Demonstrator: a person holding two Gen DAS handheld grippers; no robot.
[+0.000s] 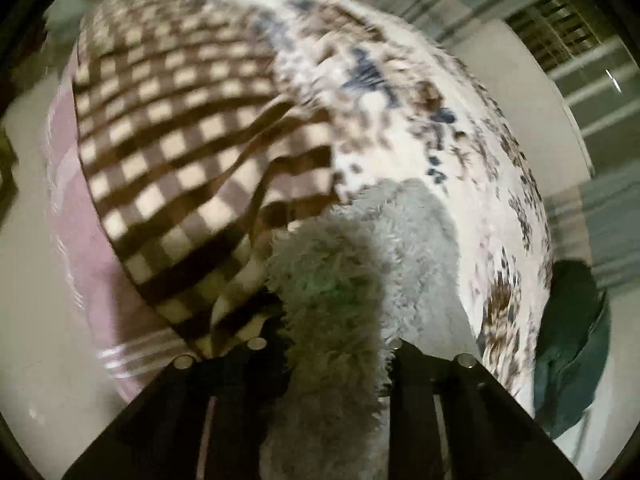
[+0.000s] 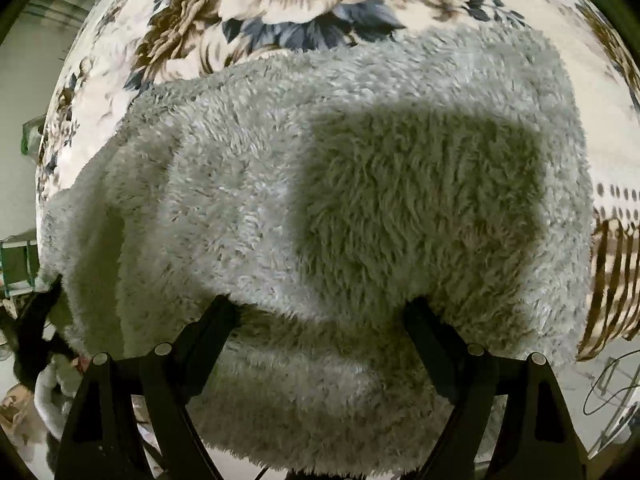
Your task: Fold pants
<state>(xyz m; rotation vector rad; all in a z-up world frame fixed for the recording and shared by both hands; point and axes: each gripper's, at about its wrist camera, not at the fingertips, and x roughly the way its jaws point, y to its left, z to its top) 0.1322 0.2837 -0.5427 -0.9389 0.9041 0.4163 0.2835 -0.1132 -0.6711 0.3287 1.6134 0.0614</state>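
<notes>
Here the 2 views split the scene between them. The left wrist view shows the left gripper (image 1: 336,344) with a thick fold of the fluffy grey pants (image 1: 340,280) bunched between its 2 black fingers (image 1: 412,368), which press in on the pile from both sides, so it is gripping the pants. Beyond that fold the rest of the grey fabric lies on a floral blanket (image 1: 400,92), and only this view takes in the brown-and-cream checked blanket (image 1: 180,140) lying to the left, just beside the pants, with a pink striped cloth (image 1: 80,260) under its edge and a dark green garment (image 1: 572,340) off to the right on the pale floor. The whole left view is motion-blurred. The right wrist view is sharper and shows the pants (image 2: 320,200) spread broadly across the floral blanket (image 2: 280,0), with a dark shadow over their middle. The right gripper (image 2: 320,312) has its fingers (image 2: 212,332) set wide apart, with the near edge of the pants draped over both tips and hanging down between them; whether they pinch anything cannot be told. A corner of the checked blanket (image 2: 608,280) shows at the right, and a thin dark cable (image 2: 612,384) below it.
</notes>
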